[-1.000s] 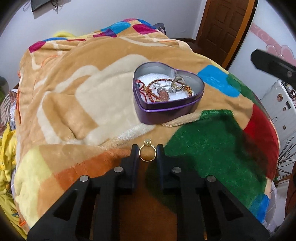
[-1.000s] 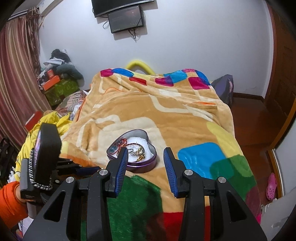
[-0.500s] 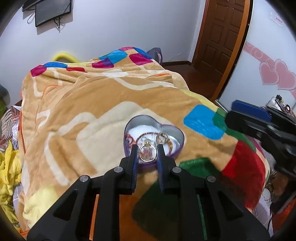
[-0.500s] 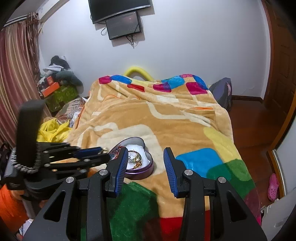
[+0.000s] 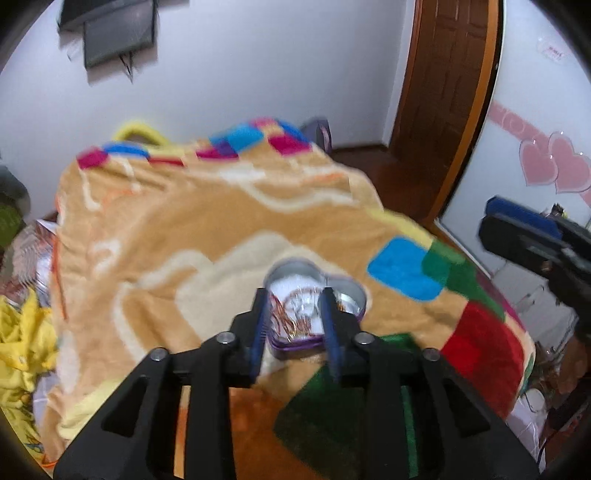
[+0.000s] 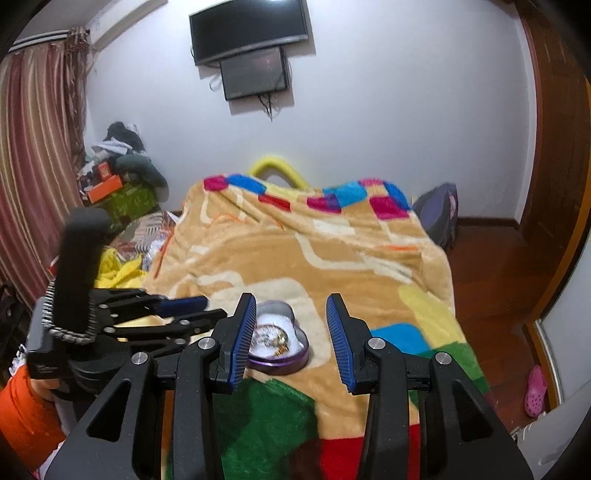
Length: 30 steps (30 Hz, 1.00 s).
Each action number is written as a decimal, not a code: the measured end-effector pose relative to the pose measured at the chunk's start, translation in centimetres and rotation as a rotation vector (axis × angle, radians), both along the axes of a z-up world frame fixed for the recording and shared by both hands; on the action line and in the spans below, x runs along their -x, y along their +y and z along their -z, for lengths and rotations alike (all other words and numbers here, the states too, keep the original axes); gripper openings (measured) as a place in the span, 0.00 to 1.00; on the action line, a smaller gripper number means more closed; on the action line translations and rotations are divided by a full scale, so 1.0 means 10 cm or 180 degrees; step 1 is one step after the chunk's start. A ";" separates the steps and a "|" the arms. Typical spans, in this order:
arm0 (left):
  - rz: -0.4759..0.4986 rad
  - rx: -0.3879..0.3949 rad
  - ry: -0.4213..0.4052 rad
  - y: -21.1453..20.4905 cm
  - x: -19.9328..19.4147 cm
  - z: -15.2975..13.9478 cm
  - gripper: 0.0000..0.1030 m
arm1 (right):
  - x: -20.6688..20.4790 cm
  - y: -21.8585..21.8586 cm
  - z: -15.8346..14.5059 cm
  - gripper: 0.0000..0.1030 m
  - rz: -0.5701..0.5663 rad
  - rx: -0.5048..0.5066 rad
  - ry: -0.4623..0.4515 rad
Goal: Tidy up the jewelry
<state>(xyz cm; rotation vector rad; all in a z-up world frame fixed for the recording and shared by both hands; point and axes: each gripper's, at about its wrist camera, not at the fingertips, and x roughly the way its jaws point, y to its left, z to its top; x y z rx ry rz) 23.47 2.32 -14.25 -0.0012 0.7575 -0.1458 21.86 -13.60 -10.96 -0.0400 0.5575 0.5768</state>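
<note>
The left gripper point(image 5: 294, 295) is held with its fingers spread apart and nothing between them. The right gripper point(image 6: 291, 325) is also held wide open and empty, to the right of the left one and pointing the same way, both raised and level.

Patchwork blanket point(image 6: 314, 254) — wall television point(image 6: 249, 31)

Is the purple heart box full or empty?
Not empty. The lidless heart box holds a tangle of jewelry on its white lining.
</note>
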 end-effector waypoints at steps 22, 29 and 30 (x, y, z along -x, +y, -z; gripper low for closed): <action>-0.0482 -0.0042 -0.2031 -0.11 1.93 -1.69 0.98 | 1.47 -0.30 -1.22 0.73 0.0379 -0.0564 -0.1549; -0.0553 -0.0041 -0.2051 -0.12 2.03 -1.63 1.00 | 1.55 -0.32 -1.15 0.95 0.0621 -0.0551 -0.1627; -0.0557 -0.0040 -0.2046 -0.12 2.04 -1.62 1.00 | 1.53 -0.32 -1.14 0.95 0.0622 -0.0548 -0.1603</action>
